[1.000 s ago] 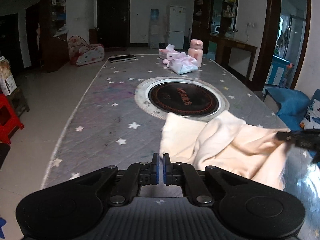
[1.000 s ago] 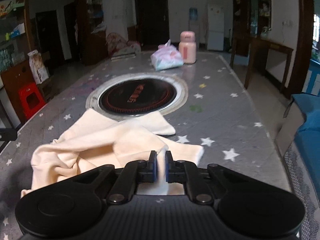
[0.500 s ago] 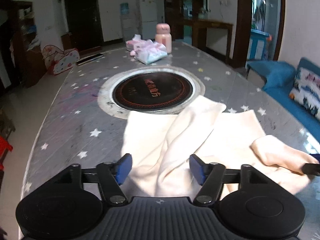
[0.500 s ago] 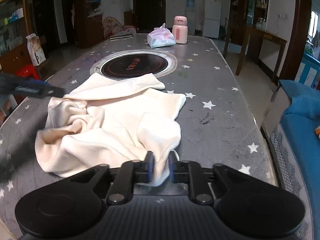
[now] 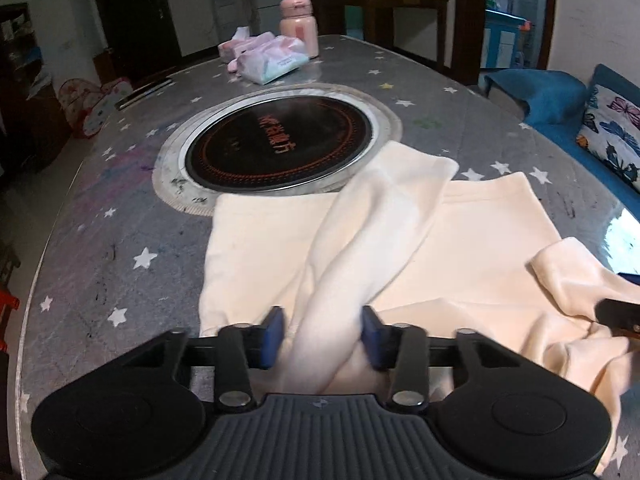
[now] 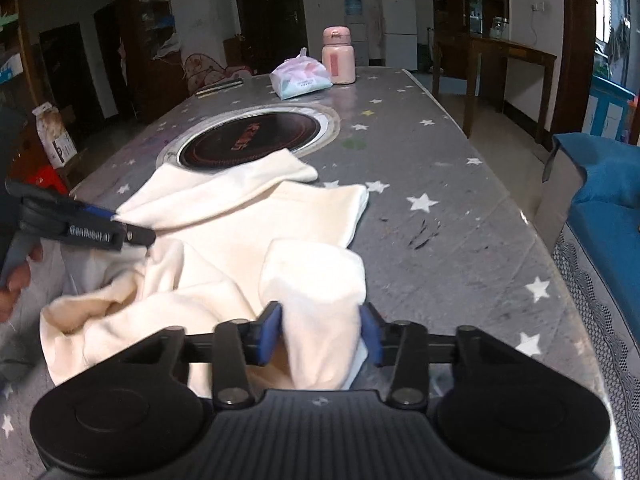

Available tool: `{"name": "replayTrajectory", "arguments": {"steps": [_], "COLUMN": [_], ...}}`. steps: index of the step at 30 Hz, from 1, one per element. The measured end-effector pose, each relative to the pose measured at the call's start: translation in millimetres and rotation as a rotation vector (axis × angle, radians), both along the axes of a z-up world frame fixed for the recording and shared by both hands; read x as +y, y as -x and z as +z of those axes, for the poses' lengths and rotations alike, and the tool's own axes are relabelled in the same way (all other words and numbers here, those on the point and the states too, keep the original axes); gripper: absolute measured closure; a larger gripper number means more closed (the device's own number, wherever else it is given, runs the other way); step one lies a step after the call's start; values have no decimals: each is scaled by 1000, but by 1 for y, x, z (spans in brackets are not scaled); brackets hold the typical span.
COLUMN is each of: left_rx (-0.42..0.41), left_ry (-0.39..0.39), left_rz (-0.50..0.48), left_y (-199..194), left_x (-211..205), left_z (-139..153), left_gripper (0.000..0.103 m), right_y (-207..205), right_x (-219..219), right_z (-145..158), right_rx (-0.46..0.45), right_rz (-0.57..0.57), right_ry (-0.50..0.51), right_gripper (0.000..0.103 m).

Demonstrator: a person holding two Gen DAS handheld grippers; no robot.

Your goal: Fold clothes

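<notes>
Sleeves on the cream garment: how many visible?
2. One sleeve lies across the garment toward the cooktop; the other sleeve sits between the right gripper fingers.

I'm looking across a grey, star-printed tabletop [image 6: 440, 168] toward white walls, a dark door [image 6: 266, 12] and a white fridge [image 6: 398, 24] at the far end. Dark shelving [image 6: 156, 40] stands left, a wooden side table [image 6: 504, 64] right, blue sofa [image 6: 608, 216] near right.

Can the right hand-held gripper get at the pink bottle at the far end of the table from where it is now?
Probably not yet: the pink bottle stands far beyond the right hand-held gripper, whose open jaws straddle the cream garment.
</notes>
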State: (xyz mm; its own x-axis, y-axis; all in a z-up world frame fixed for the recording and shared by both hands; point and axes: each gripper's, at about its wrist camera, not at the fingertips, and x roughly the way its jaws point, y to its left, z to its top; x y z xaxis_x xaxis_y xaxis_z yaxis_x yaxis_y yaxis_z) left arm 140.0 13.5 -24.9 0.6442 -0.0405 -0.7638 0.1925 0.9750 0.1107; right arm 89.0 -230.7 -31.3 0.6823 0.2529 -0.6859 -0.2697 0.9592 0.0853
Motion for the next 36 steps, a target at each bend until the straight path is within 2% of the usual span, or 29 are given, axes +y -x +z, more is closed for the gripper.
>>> {"name": "replayTrajectory", "arguments": {"steps": [1,2,4,9,14,17,21,26,30,33,35,36], "left_rx": [-8,-15,-29,-87,-118,-116,-71,-19,-56,-70,-75,-79], "left_ry": [-4,-7,1,20,63,90,86,75,70,71,70,67], "left_rz": [2,5,16,73,200,278,349,391,317,250,209,187], "left_y": [1,3,7,27,63,87,111,112,105,96,88,84], "left_x": [-1,-1,0,17,57,81,104,113,91,69,56,50], "left_z": [2,4,10,38,65,72,65,52,56,56,54,53], "left_gripper": [79,83,85,87,90,90,90,89,85,70,56,55], "right_y": [2,5,11,30,33,35,36,42,43,43,42,41], "right_x": [1,0,-3,-23,-37,-45,-51,-47,-28,-10,2,5], "right_z": [-1,0,5,29,24,21,16,31,44,44,40,38], "right_rx": [-5,-11,-32,-118,-103,-91,-78,-133,-157,-151,-137,-129], "right_rz": [5,5,-1,-53,-94,-117,-142,-126,-43,22,61,75], "right_ry": [2,-1,-5,16,45,63,79,53,28,22,26,26], "right_gripper": [84,87,91,92,92,92,83,68,65,64,64,64]}}
